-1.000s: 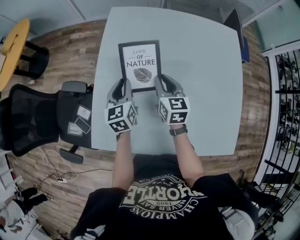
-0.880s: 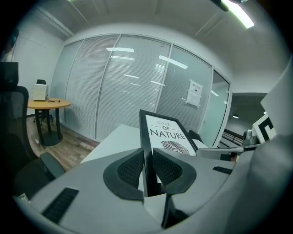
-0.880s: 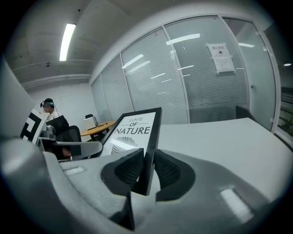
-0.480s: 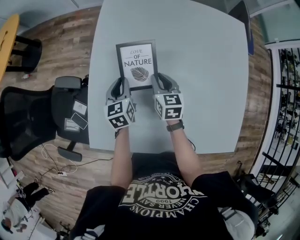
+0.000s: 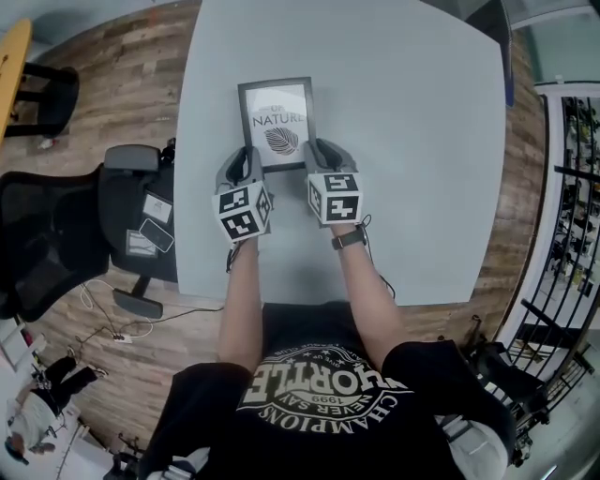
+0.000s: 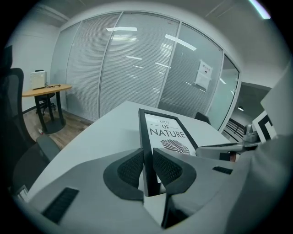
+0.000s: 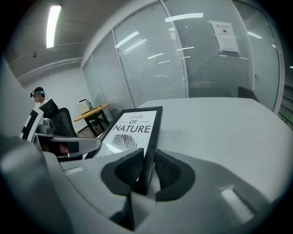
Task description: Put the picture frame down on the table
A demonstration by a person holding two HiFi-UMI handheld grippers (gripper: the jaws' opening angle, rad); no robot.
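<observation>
A black picture frame [image 5: 276,122] with a white print reading "LOVE OF NATURE" and a leaf drawing is held over the pale grey table [image 5: 412,141], its far end low toward the tabletop. My left gripper [image 5: 247,174] is shut on the frame's left rail [image 6: 145,151]. My right gripper [image 5: 317,167] is shut on the right rail [image 7: 151,146]. In the left gripper view the frame [image 6: 167,137] stretches away between the pads. In the right gripper view the frame [image 7: 132,130] leans left of the jaws. Whether its far edge touches the table cannot be told.
A black office chair [image 5: 66,234] stands left of the table, with a yellow round table [image 5: 11,56] beyond it. A dark chair back [image 5: 492,23] shows at the table's far right corner. Glass walls with blinds [image 6: 137,64] close the room.
Both grippers have carried the frame slightly forward and tipped it flatter; less of the print's top line shows in the head view now.
</observation>
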